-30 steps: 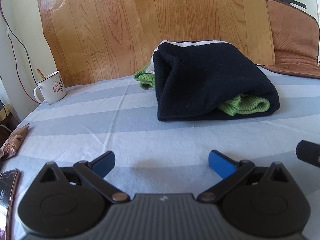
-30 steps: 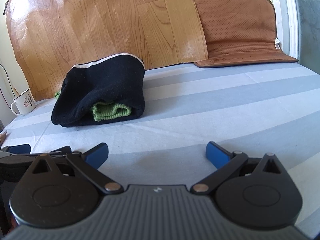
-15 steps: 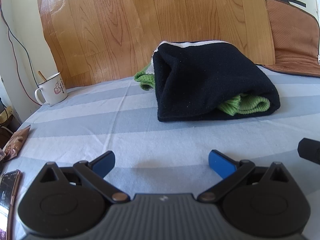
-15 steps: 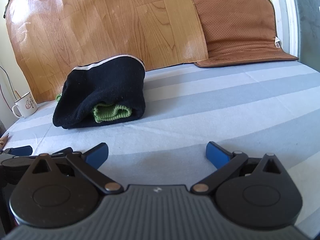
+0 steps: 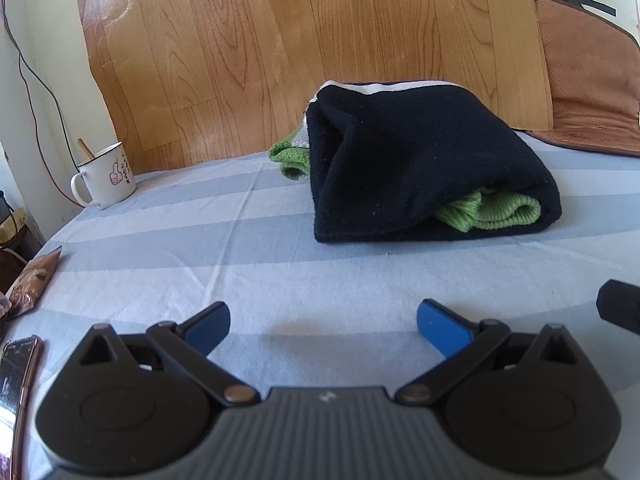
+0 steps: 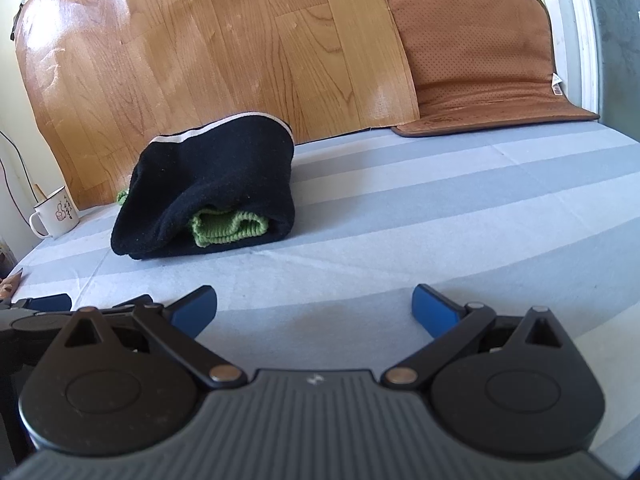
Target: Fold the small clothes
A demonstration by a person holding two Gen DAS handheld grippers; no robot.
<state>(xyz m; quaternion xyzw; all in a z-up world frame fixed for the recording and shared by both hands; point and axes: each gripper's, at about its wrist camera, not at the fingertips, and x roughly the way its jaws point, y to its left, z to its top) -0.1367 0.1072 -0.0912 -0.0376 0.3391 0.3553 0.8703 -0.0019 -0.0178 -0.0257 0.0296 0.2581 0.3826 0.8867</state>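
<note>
The left gripper is hovering low over the striped sheet with its jaws spread wide and nothing between them. The right gripper is hovering likewise, jaws wide and holding nothing. In the right wrist view the left gripper's blue tip is showing at the lower left edge, beside the right gripper.

The black fleece is lying folded on the sheet, well apart from both grippers and beyond them. A green knit is sitting tucked inside the fleece, its ribbed edge poking out of the near opening, and more green is sticking out on the fleece's far left side.

Left of the fleece, a white mug is standing on the sheet. Behind the fleece, a wood-grain board is leaning against the wall, and right of the fleece a brown cushion is leaning too. Near the left gripper, far left of the fleece, a phone and a snack bag are lying.
</note>
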